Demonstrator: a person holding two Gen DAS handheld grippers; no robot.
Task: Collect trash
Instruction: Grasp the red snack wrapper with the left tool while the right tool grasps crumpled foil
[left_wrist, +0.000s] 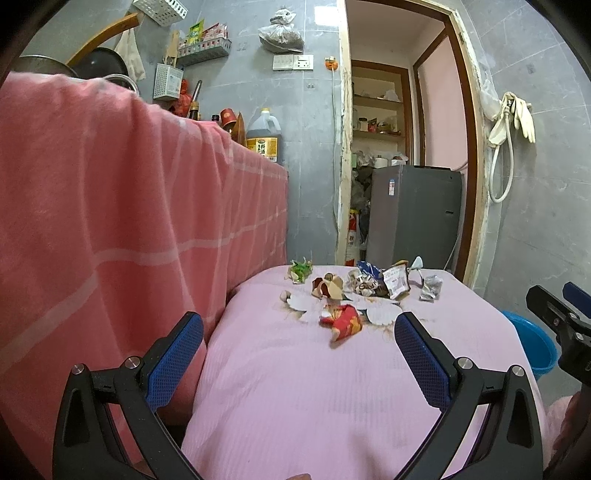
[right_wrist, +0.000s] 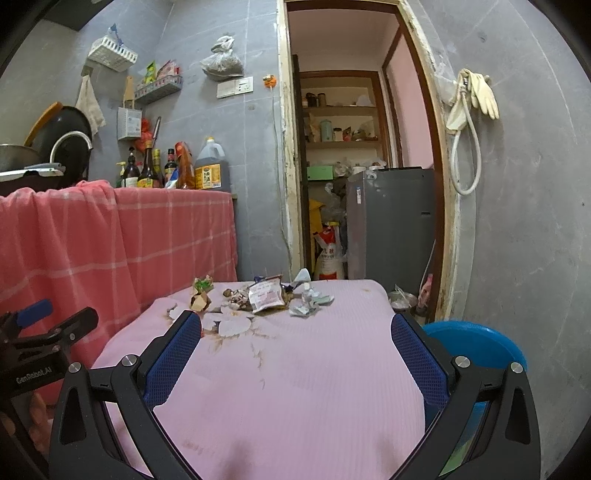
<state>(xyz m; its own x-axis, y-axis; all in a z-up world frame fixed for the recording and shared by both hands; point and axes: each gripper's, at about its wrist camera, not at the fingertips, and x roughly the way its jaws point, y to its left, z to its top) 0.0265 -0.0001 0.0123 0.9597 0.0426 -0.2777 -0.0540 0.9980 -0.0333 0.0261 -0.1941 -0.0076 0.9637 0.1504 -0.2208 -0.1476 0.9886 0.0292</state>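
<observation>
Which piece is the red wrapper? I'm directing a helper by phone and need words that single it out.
Find the pink-covered table facing the doorway; the trash pile sits at its far end. The red wrapper lies nearest the open left gripper, apart from the pile. It is the only bright red-and-yellow crumpled piece.

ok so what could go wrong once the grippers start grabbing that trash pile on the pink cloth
The pink cloth looks soft and loose, so open fingers of the left gripper might pinch fabric along with the red wrapper. The blue basin sits low beside the table, so light scraps like the crumpled silver foil could miss it. The pile is dense, so neighbours may scatter.
</observation>
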